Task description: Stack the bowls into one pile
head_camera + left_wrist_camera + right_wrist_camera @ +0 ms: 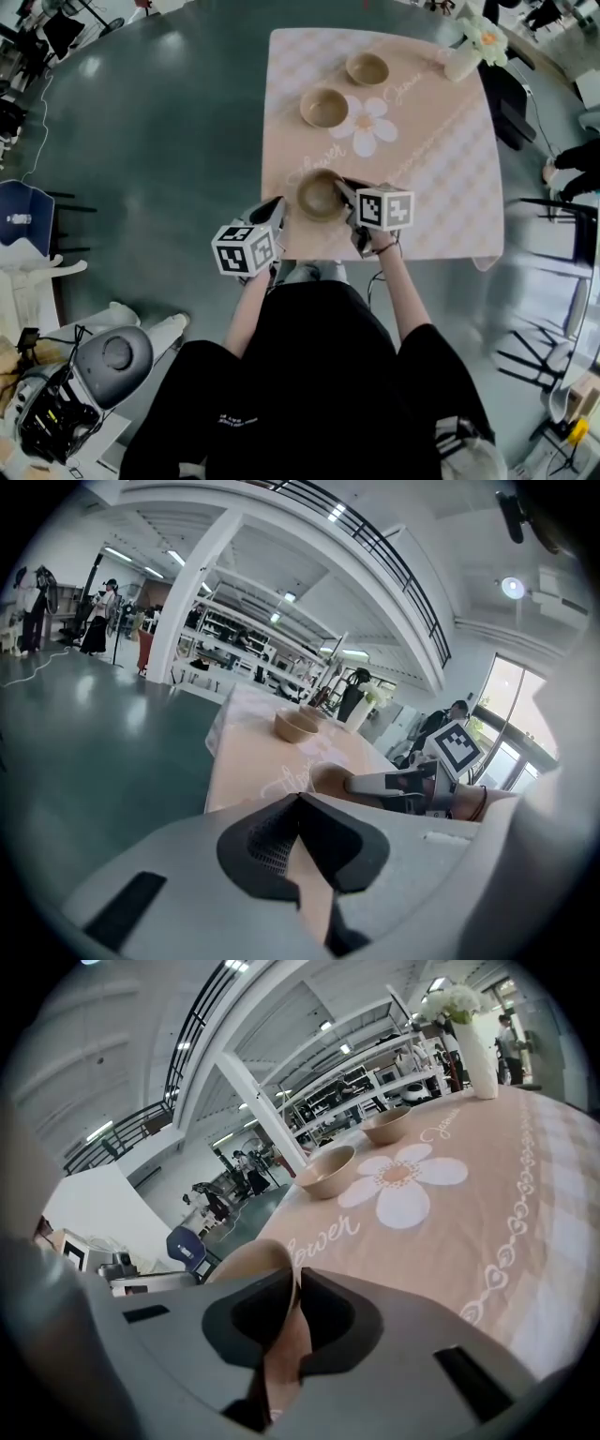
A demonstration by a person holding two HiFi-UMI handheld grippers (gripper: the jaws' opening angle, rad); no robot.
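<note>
The right claw [292, 1283] is closed on the rim of the near bowl [319, 197], with one jaw inside the wall and one outside; this bowl sits on the person's side of the flower print [367, 125], close to the counter's [441, 178] near edge. Whether it is lifted or resting on the cloth cannot be told.

The left claw [300, 801] has its jaws together with nothing between them; it hangs just beside the same bowl, on the side away from the flower print.

The bowl looks thin-walled, stiff and light, probably with a smooth, slightly slippery surface. A pinch on the rim should carry it, though it may tilt from a single hold, so a grip deep over the rim seems wise; it does not look fragile.

The middle bowl [324, 107] lies just beside the flower print, at its upper left petals; the far bowl [367, 68] lies beyond the print, near it but apart from the middle bowl.

Count: three bowls, all separate and upright, none yet nested; one vase [464, 61] of white flowers, well beyond the print at the counter's far right corner; two claws.
</note>
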